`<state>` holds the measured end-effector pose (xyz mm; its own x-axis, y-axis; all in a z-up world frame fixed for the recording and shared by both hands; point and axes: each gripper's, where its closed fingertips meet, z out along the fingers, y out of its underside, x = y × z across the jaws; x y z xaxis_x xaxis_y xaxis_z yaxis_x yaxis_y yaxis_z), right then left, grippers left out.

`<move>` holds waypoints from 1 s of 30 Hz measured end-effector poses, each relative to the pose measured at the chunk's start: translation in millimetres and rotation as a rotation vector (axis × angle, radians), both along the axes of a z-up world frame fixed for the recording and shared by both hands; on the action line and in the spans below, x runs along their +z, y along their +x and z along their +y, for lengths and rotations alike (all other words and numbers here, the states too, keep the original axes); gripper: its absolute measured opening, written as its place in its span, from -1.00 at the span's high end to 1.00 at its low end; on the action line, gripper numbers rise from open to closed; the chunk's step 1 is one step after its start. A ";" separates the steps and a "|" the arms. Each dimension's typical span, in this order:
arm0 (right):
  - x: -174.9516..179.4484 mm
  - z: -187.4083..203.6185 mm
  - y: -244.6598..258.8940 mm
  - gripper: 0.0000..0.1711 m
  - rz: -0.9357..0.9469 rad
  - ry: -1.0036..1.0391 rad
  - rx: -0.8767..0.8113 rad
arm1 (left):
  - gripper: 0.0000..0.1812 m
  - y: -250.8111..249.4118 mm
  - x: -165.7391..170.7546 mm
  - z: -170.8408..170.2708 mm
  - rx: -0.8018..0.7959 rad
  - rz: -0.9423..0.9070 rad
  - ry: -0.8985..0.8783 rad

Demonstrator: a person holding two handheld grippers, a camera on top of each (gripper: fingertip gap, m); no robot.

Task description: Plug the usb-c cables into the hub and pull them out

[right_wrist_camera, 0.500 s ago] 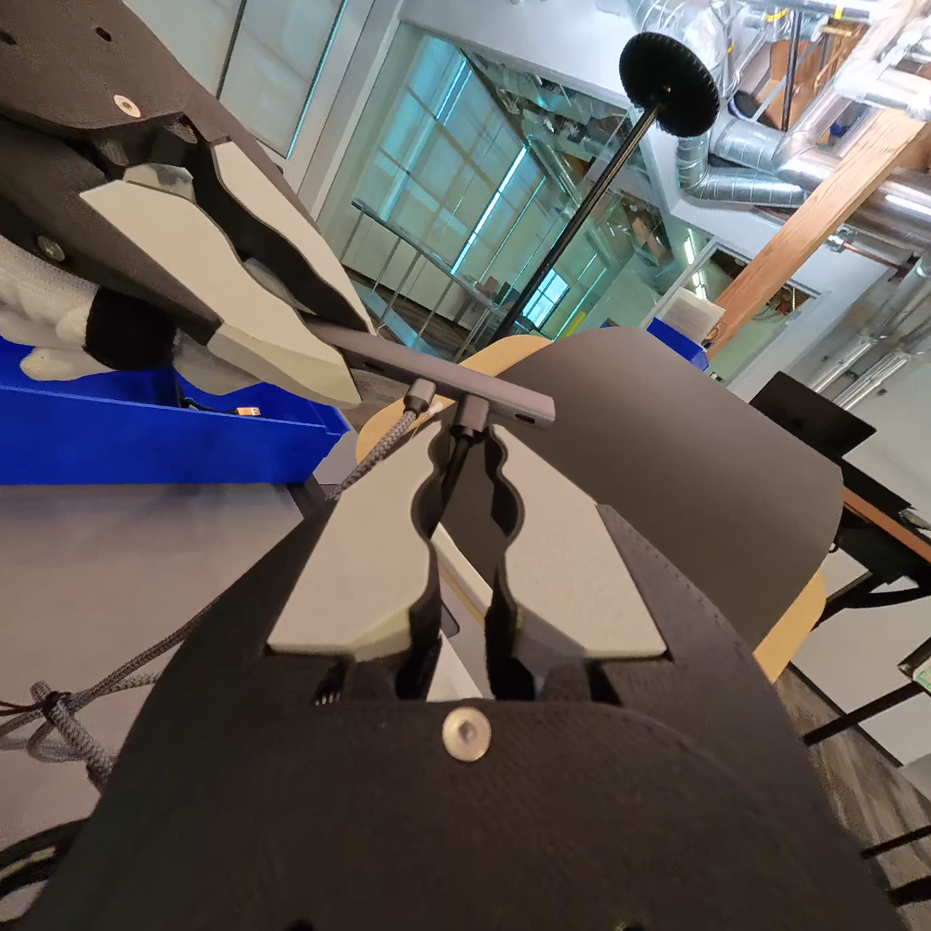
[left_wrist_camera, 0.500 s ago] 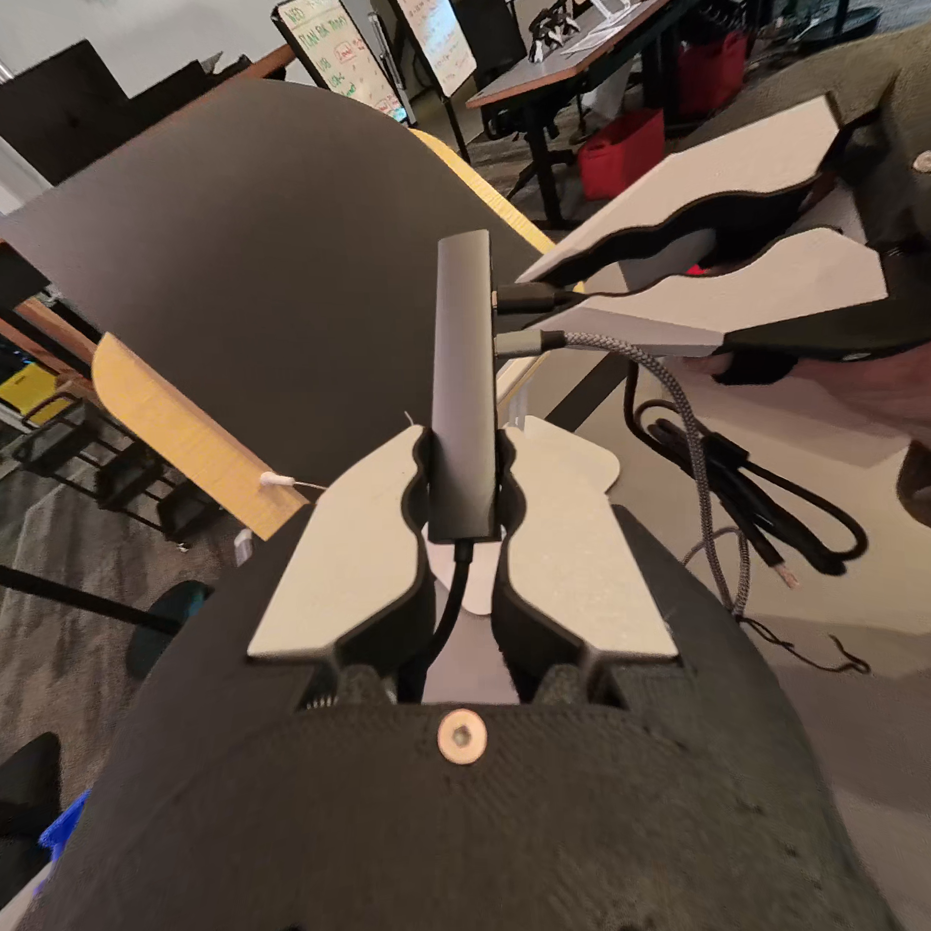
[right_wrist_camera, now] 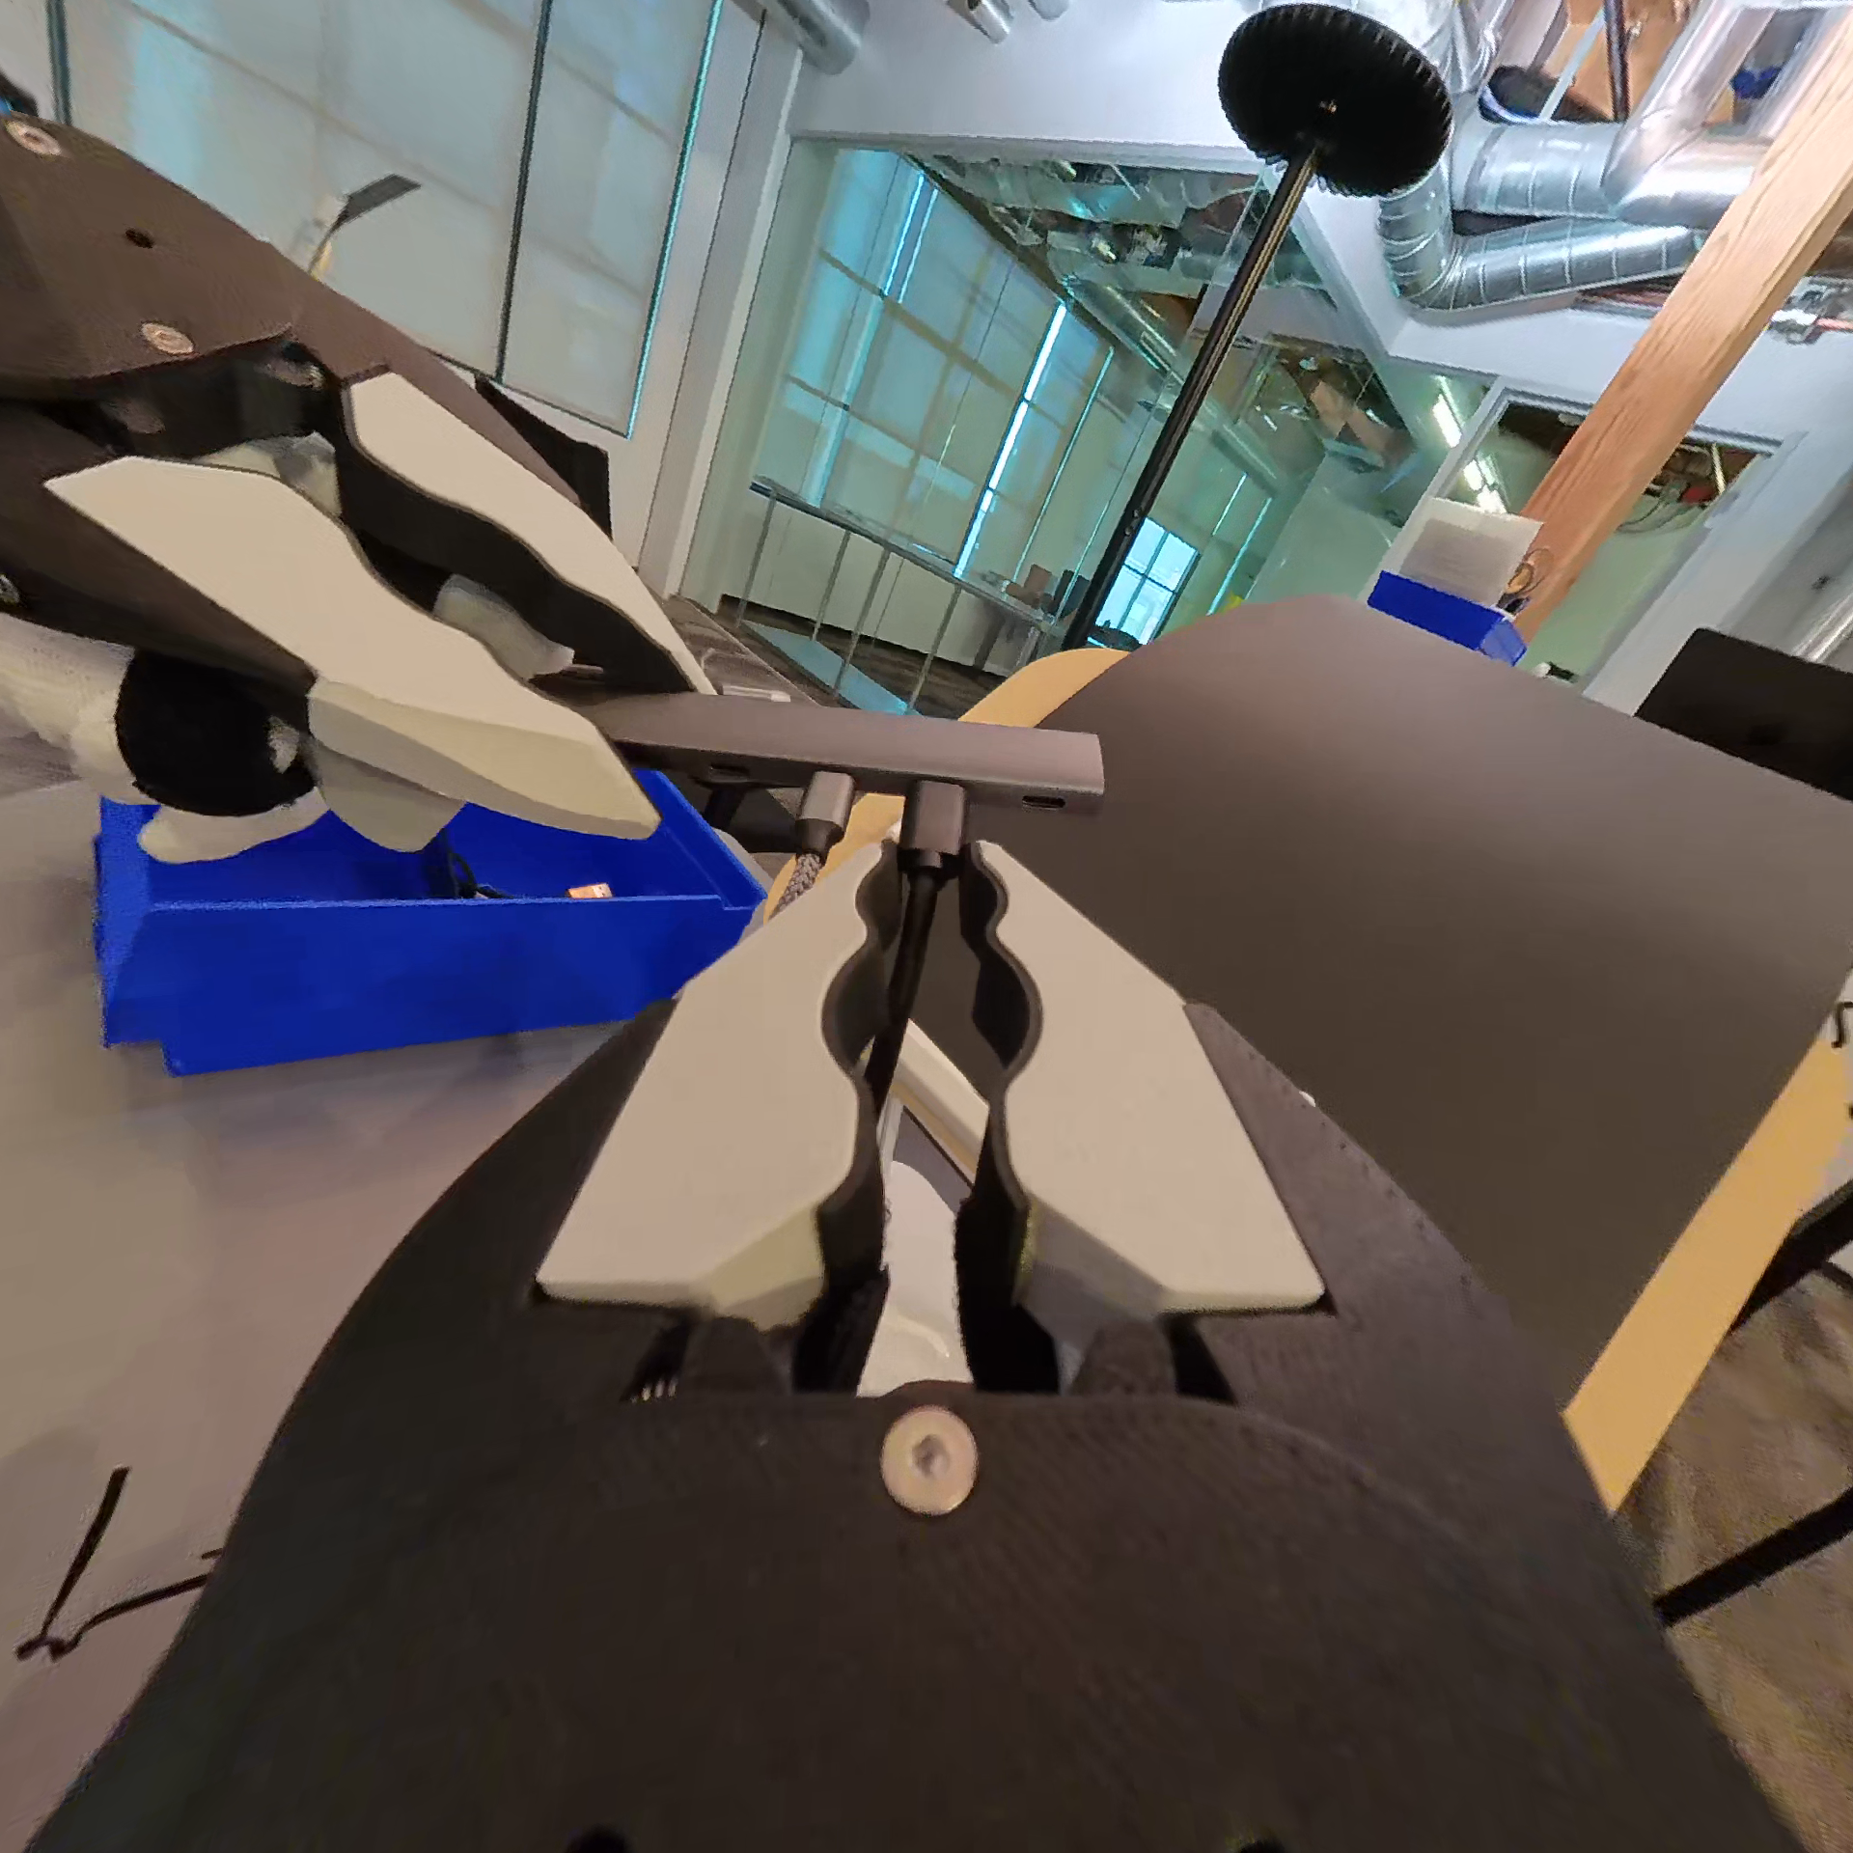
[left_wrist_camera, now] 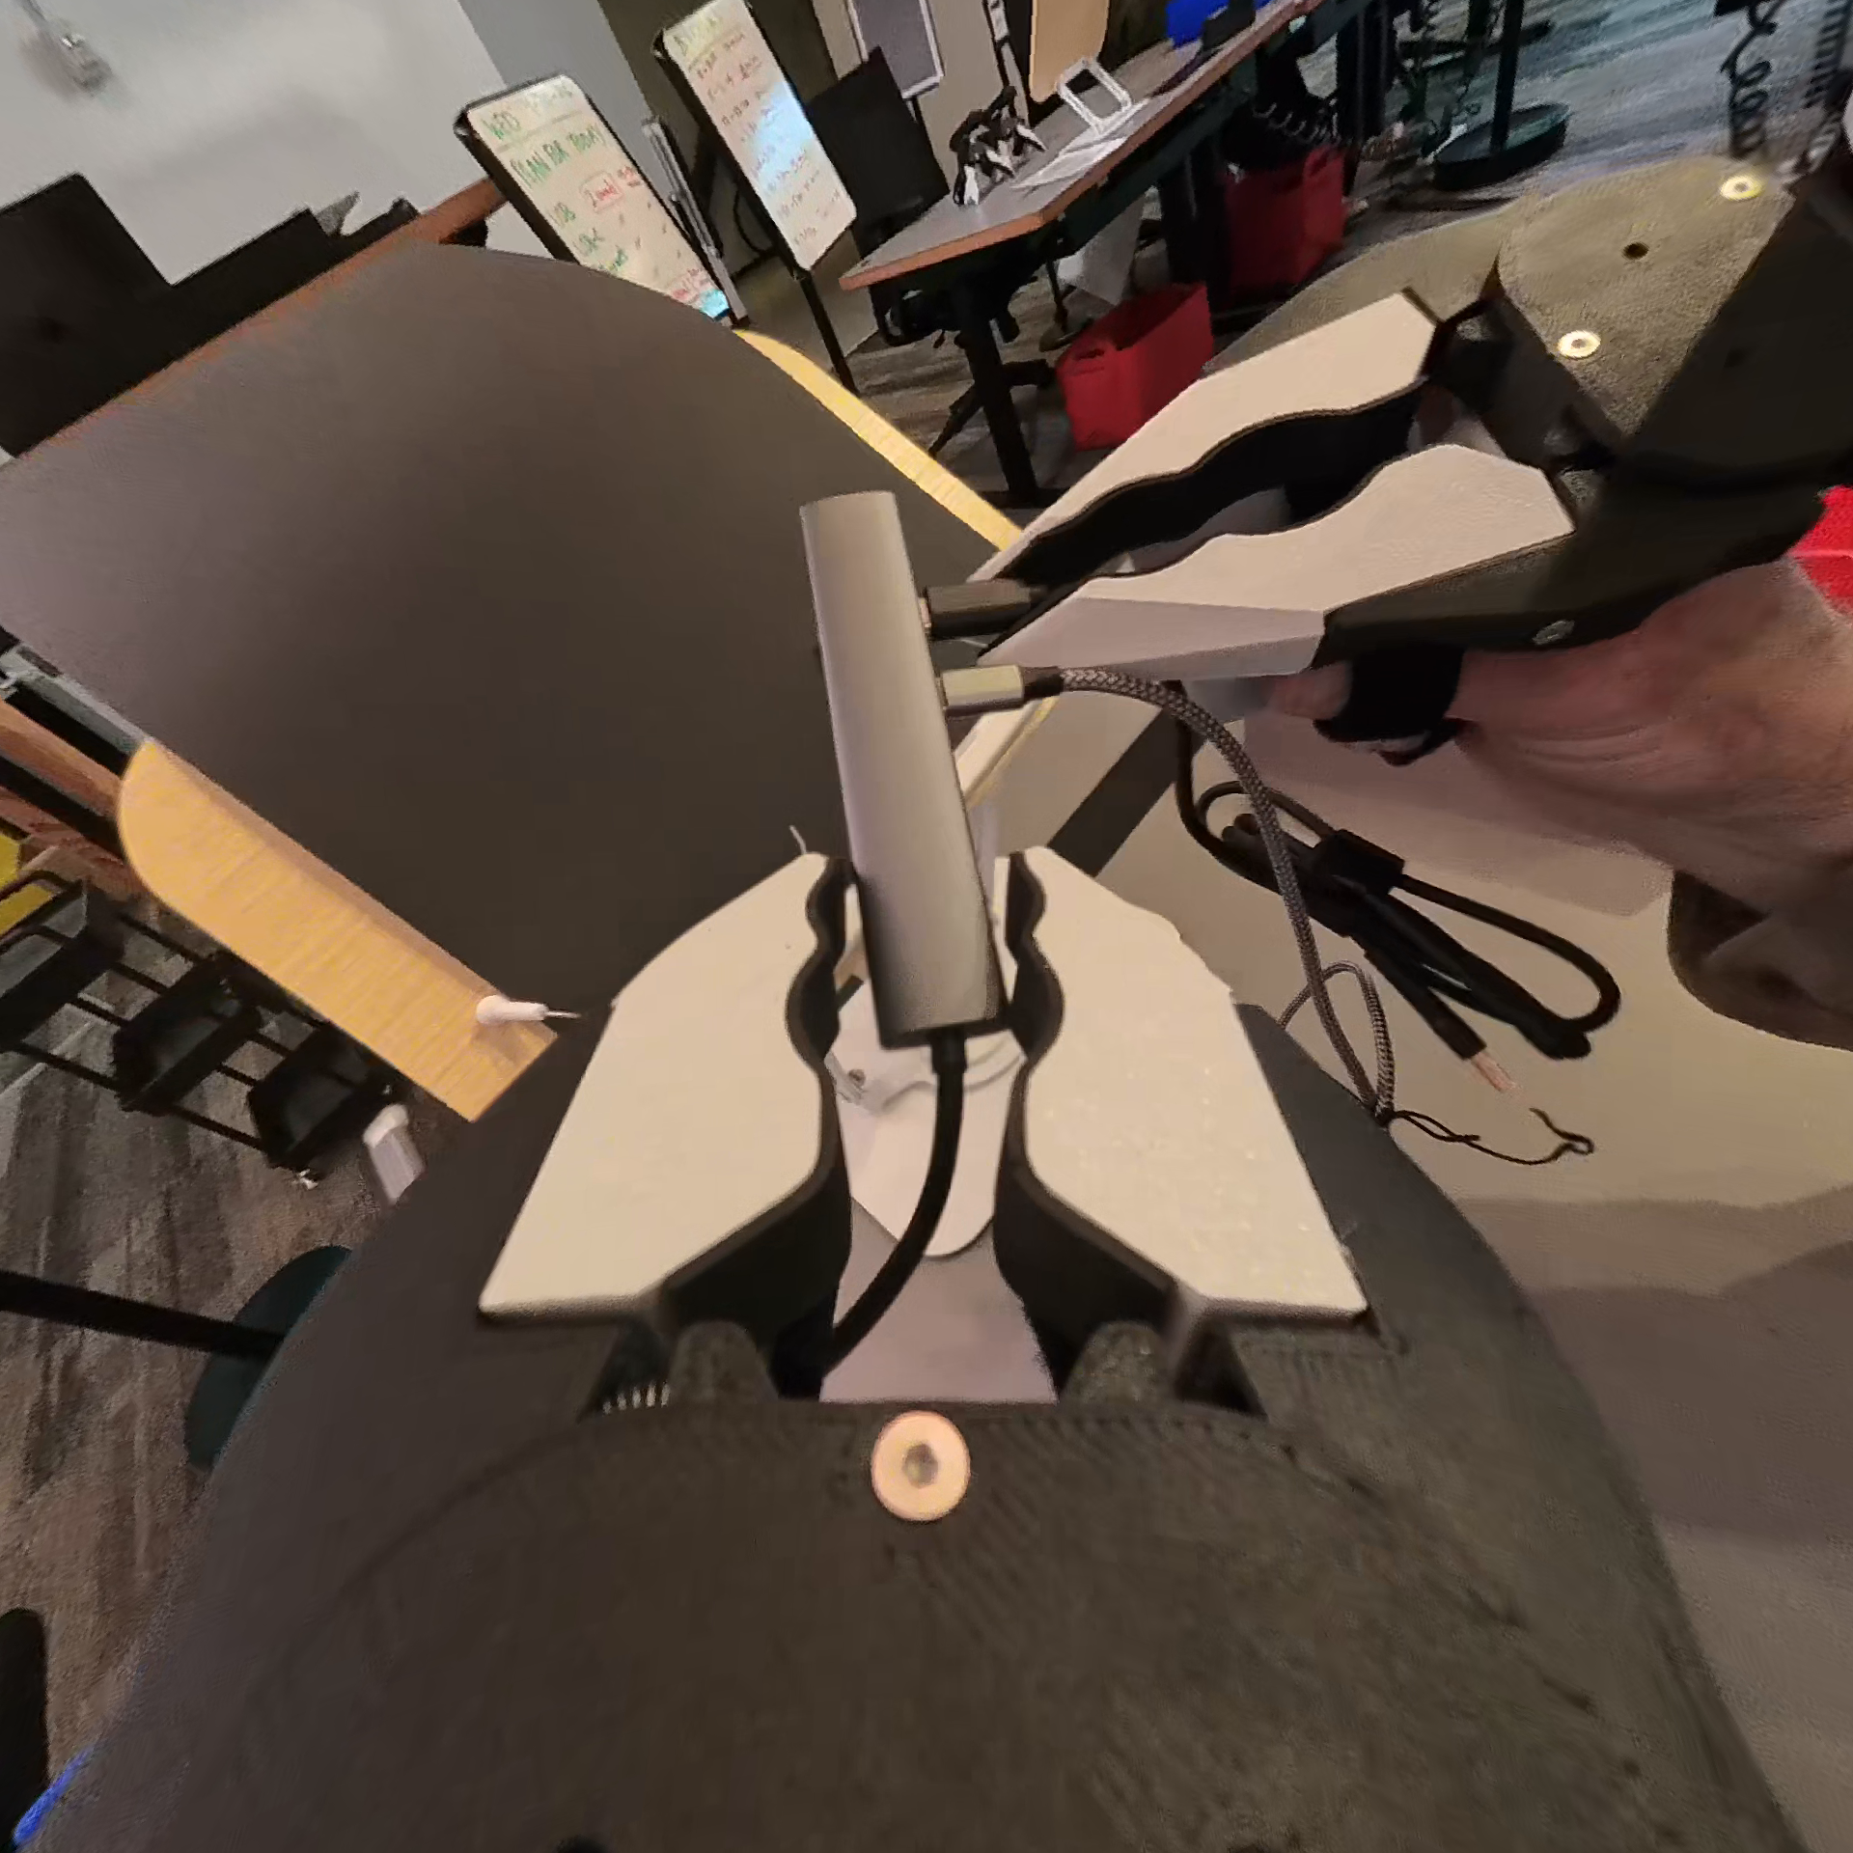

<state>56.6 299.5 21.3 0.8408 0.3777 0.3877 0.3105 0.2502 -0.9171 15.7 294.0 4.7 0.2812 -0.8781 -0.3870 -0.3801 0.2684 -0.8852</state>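
I hold a slim dark grey hub [left_wrist_camera: 902,752] in the air. My left gripper [left_wrist_camera: 922,867] is shut on its near end, and the hub leans in the jaws. The hub's own black lead [left_wrist_camera: 922,1183] runs back between the fingers. Two usb-c cables sit in ports on its right side: a black plug [left_wrist_camera: 978,605] and a grey braided plug [left_wrist_camera: 988,690]. My right gripper [right_wrist_camera: 928,852] is shut on the black plug [right_wrist_camera: 935,814] just below the hub [right_wrist_camera: 902,747]. The braided plug [right_wrist_camera: 827,807] hangs free beside it.
A grey table [left_wrist_camera: 1504,1253] carries the looped black and braided cable slack [left_wrist_camera: 1454,933] and a blue bin [right_wrist_camera: 401,953]. A dark curved panel [left_wrist_camera: 451,602] stands behind the hub. A hand [left_wrist_camera: 1654,752] holds the right gripper. Desks and whiteboards stand farther back. The left gripper's tips are roughly 5 cm from the right gripper's.
The hub has tipped in my left jaws, its far end swinging left. My right fingertips now sit higher, on the black plug. Both plugs stay in the hub.
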 end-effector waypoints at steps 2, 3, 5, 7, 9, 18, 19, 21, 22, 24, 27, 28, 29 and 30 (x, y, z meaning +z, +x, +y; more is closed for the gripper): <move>1.0 -0.1 4.7 0.90 0.030 -0.005 0.003 | 0.61 -1.8 4.1 -2.2 -0.007 -0.004 0.021; 1.3 -0.5 6.1 0.90 0.044 -0.011 0.012 | 0.59 -3.4 8.3 -4.0 -0.011 -0.013 0.047; 3.4 -1.9 9.2 0.90 0.082 -0.021 0.032 | 0.53 -7.9 16.6 -9.5 -0.024 -0.017 0.113; 5.5 -3.3 12.4 0.90 0.132 -0.046 0.061 | 0.42 -16.1 25.0 -10.6 -0.005 -0.002 0.215; 7.0 -3.9 17.6 0.91 0.186 -0.075 0.079 | 0.35 -23.7 32.1 -15.7 -0.004 0.023 0.372; -16.0 -3.7 20.1 0.90 0.190 -0.296 0.139 | 0.14 -4.7 6.9 -7.0 0.135 0.259 0.755; -20.9 -4.1 17.4 0.90 0.174 -0.326 0.151 | 0.17 -1.9 3.7 -5.5 0.146 0.273 0.773; -31.4 -4.6 13.6 0.91 0.162 -0.397 0.173 | 0.26 2.8 -5.0 -4.9 0.140 0.309 0.800; -35.4 -5.5 11.3 0.91 0.161 -0.423 0.192 | 0.33 3.8 -10.0 -3.5 0.143 0.335 0.799; -43.1 -6.6 9.6 0.90 0.154 -0.467 0.212 | 0.45 5.2 -18.2 -2.0 0.136 0.373 0.796; -44.9 -7.6 10.6 0.90 0.149 -0.475 0.220 | 0.54 8.6 -25.6 -6.1 0.094 0.381 0.785; -43.4 -7.9 11.7 0.90 0.154 -0.469 0.218 | 0.51 9.5 -27.6 -9.1 0.067 0.375 0.768; -41.6 -8.7 12.6 0.90 0.161 -0.463 0.223 | 0.48 9.8 -27.0 -13.2 0.035 0.350 0.737; -39.8 -9.3 13.9 0.90 0.176 -0.457 0.229 | 0.45 8.9 -24.4 -19.5 -0.011 0.315 0.694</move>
